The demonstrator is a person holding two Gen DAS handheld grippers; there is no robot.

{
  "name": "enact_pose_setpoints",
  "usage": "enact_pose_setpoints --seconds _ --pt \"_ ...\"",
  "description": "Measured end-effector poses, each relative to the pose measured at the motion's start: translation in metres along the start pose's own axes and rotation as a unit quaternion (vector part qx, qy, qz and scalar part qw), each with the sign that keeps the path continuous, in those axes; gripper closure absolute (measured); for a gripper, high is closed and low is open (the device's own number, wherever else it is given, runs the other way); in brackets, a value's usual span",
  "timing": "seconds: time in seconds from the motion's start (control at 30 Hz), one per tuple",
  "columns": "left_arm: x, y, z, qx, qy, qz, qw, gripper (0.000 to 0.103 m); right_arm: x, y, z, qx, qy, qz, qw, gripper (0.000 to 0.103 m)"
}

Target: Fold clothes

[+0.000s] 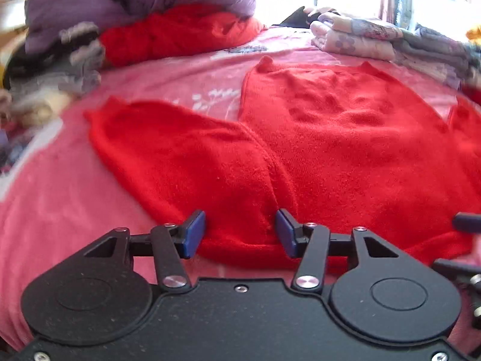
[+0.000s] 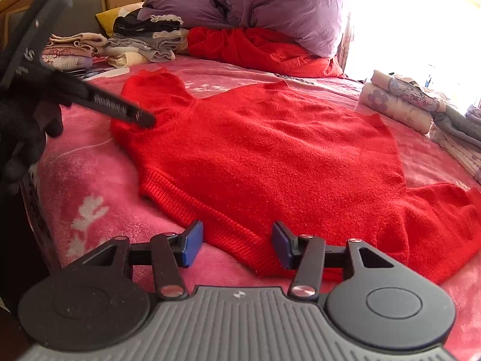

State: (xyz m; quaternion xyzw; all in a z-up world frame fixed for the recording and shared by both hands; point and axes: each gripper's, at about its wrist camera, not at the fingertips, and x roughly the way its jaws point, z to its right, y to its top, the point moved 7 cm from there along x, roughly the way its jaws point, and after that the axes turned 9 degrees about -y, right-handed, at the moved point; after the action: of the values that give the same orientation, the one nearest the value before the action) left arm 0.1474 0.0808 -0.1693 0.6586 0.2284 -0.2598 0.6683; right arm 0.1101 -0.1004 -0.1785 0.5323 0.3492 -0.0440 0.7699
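Right now, from my left wrist view, my left tool (image 1: 240, 231) stands with its jaws apart, gripping nothing, the blue pads (image 1: 194, 234) on either side of a fold of the red sweater (image 1: 330, 138) near where the sleeve (image 1: 168, 147) meets the body. The sweater lies spread flat on the pink bed cover (image 1: 60, 204), sleeve angled out to the left. My worry here is that if I close on this spot I pinch 2 layers plus the fuzzy cover beneath, and lifting would drag the cover up and wrinkle the garment. The knit looks soft and stretchy, so a shallow bite could also slip free mid-fold. From my right wrist view, my right tool (image 2: 237, 248) is likewise spread wide and empty, straddling the ribbed hem (image 2: 210, 225) at the corner nearest me on the bed cover (image 2: 90, 180). The left tool (image 2: 126, 111) shows at the far side, over the sleeve area. If the 2 tools lift unevenly, the fold line will skew. Stacks of folded clothes (image 2: 396, 102) sit near the right edge of the sweater, and a wide swing of the other sleeve (image 2: 445, 210) could knock them.
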Motion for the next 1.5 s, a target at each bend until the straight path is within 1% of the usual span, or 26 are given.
enact_pose_setpoints --seconds 0.07,0.1,0.17,0.23,0.3,0.37,0.43,0.53,0.57,0.6,0.63,0.67,0.7,0.73,0.77,0.87,0.93,1.03,1.1,1.17,1.23,1.3,1.37,1.4,1.5 --pt "-0.009 0.004 0.001 -0.021 -0.016 0.018 0.9995 0.051 -0.005 0.000 0.002 0.009 0.006 -0.010 1.000 0.051" --pt "-0.012 0.004 0.002 -0.031 -0.026 0.023 0.9989 0.050 -0.008 0.002 0.005 0.024 0.011 -0.015 1.000 0.051" --pt "-0.016 0.005 0.006 -0.048 -0.046 0.032 0.9973 0.050 -0.019 0.003 0.017 0.078 0.020 -0.016 0.997 0.051" --pt "-0.020 0.010 0.013 -0.054 -0.066 0.041 0.9955 0.047 -0.027 -0.001 0.036 0.145 0.012 -0.018 0.989 0.051" --pt "-0.023 0.014 0.025 -0.051 -0.088 0.050 0.9936 0.044 -0.033 -0.010 0.058 0.212 -0.002 -0.025 0.977 0.051" --pt "-0.023 0.016 0.039 -0.041 -0.109 0.048 0.9920 0.043 -0.038 -0.022 0.081 0.276 -0.018 -0.032 0.960 0.051" --pt "-0.021 0.016 0.056 -0.032 -0.131 0.040 0.9900 0.043 -0.042 -0.036 0.104 0.340 -0.031 -0.040 0.939 0.051" --pt "-0.016 0.014 0.083 -0.013 -0.164 0.025 0.9861 0.043 -0.035 -0.063 0.130 0.435 -0.022 -0.062 0.898 0.051" --pt "-0.015 0.012 0.092 -0.002 -0.167 0.021 0.9857 0.043 -0.033 -0.069 0.135 0.461 -0.013 -0.060 0.885 0.051" --pt "-0.011 0.009 0.101 0.012 -0.170 0.008 0.9853 0.043 -0.032 -0.072 0.138 0.480 -0.006 -0.055 0.875 0.051" --pt "-0.007 0.005 0.110 0.028 -0.174 -0.008 0.9844 0.041 -0.031 -0.073 0.140 0.489 -0.004 -0.051 0.871 0.051" --pt "0.001 -0.004 0.120 0.049 -0.180 -0.047 0.9813 0.038 -0.030 -0.073 0.141 0.492 -0.004 -0.048 0.870 0.051" --pt "0.004 -0.009 0.127 0.072 -0.174 -0.058 0.9804 0.035 -0.030 -0.073 0.141 0.491 -0.006 -0.047 0.870 0.051" --pt "0.004 -0.014 0.132 0.095 -0.164 -0.059 0.9800 0.035 -0.029 -0.073 0.141 0.492 -0.007 -0.046 0.869 0.051" --pt "0.002 -0.013 0.137 0.104 -0.163 -0.059 0.9793 0.035 -0.029 -0.074 0.142 0.495 -0.008 -0.044 0.868 0.051" --pt "-0.003 -0.006 0.136 0.071 -0.192 -0.048 0.9776 0.035 -0.027 -0.076 0.146 0.506 -0.005 -0.044 0.861 0.051" --pt "-0.006 -0.003 0.135 0.051 -0.208 -0.044 0.9759 0.035 -0.026 -0.075 0.148 0.507 -0.006 -0.042 0.861 0.051" --pt "-0.002 0.000 0.134 0.035 -0.199 -0.043 0.9784 0.035 -0.022 -0.074 0.150 0.506 -0.006 -0.038 0.862 0.051" --pt "-0.002 0.003 0.135 0.036 -0.188 -0.043 0.9805 0.035 -0.019 -0.073 0.153 0.508 -0.005 -0.035 0.860 0.051" --pt "0.001 0.007 0.138 0.043 -0.177 -0.046 0.9822 0.035 -0.019 -0.073 0.159 0.525 -0.001 -0.029 0.851 0.052" --pt "0.006 0.014 0.143 0.052 -0.170 -0.053 0.9826 0.035 -0.021 -0.076 0.167 0.550 0.004 -0.022 0.835 0.054" --pt "0.011 0.022 0.153 0.069 -0.167 -0.059 0.9817 0.035 -0.023 -0.081 0.177 0.578 0.007 -0.015 0.816 0.058" --pt "0.017 0.034 0.168 0.094 -0.171 -0.060 0.9790 0.035 -0.025 -0.085 0.183 0.592 0.008 -0.011 0.806 0.058" --pt "0.020 0.040 0.176 0.106 -0.174 -0.063 0.9769 0.035 -0.024 -0.084 0.183 0.588 0.010 -0.014 0.809 0.058" --pt "0.030 0.064 0.205 0.139 -0.189 -0.064 0.9700 0.037 -0.021 -0.081 0.178 0.551 0.003 -0.026 0.834 0.058"
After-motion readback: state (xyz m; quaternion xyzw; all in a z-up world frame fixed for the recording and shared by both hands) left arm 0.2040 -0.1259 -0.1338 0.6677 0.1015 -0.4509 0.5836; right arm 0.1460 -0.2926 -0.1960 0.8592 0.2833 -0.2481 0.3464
